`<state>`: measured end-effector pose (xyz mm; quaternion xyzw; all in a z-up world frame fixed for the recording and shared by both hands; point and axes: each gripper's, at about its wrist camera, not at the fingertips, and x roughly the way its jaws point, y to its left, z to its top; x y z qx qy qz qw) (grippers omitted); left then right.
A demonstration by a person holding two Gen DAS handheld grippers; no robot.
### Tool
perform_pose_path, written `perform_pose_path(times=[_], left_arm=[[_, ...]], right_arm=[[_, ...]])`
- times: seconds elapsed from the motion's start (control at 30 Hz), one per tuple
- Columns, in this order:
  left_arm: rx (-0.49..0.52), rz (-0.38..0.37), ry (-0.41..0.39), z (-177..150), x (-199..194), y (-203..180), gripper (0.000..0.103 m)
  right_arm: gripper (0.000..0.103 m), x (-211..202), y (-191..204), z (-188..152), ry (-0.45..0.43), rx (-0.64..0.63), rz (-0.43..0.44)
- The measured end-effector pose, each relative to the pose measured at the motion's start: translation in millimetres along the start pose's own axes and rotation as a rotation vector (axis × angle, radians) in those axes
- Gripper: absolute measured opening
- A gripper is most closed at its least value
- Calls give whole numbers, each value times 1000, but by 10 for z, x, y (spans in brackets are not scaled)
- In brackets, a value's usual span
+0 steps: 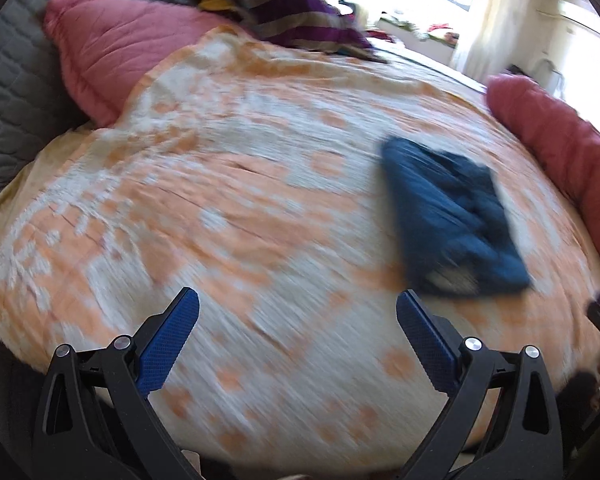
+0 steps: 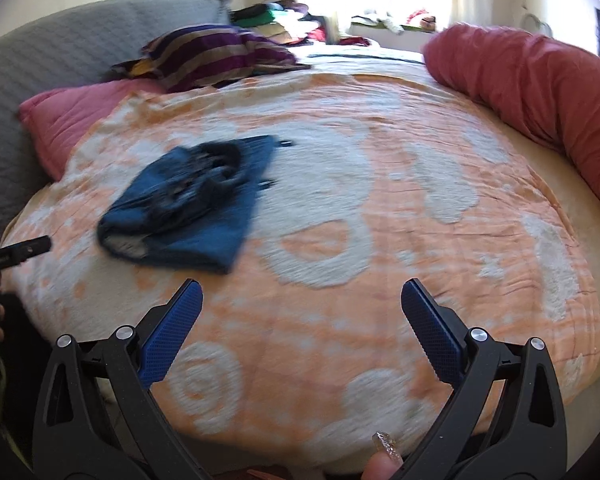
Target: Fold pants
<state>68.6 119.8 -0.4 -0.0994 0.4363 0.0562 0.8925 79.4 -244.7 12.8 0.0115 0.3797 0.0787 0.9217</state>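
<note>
Left gripper (image 1: 298, 308) up in the air, its blue-padded fingers (image 1: 168, 344) spread wide and holding nothing, only blurred bedspread between them. Right gripper (image 2: 302, 300) the same story: blue textured fingers (image 2: 172, 330) parted, released, bare cover underneath. A fingertip with a glittery nail (image 2: 386, 446) pokes in at the bottom edge of the right wrist view.

Out from the fingers now. The folded dark blue denim pants (image 1: 452, 216) lie flat on the orange-and-white patterned bedspread (image 1: 228, 208), ahead and to the right of the left gripper, well clear of its tips. From the right wrist view the pants (image 2: 188, 204) sit ahead and to the left, a compact bundle with the waistband bunched on top and the nearest corner just beyond the left fingertip. Neither gripper touches them.

Plenty of open cover on all sides of the bundle, widest across the middle and right of the bed in the right wrist view. At the edges: a pink quilted pillow (image 1: 112, 52) against the grey quilted headboard (image 1: 12, 80) on the far left, a purple-and-tan striped cloth (image 1: 296, 20) at the far side, and a long red bolster cushion (image 2: 540, 84) along the right rim. The other gripper's black tip (image 2: 20, 250) shows at the left border.
</note>
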Motion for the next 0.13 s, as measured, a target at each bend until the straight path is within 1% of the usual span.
perform_pose_path(times=[0.03, 0.1, 0.13], left_arm=[[-23, 30, 2, 149, 108, 142, 99], [-54, 72, 12, 349, 256, 332, 99], [-70, 101, 14, 481, 355, 465, 99]], right_arm=[[94, 35, -85, 41, 0, 11, -14], [94, 130, -370, 157, 3, 49, -68], [94, 199, -631, 249, 1, 75, -107]])
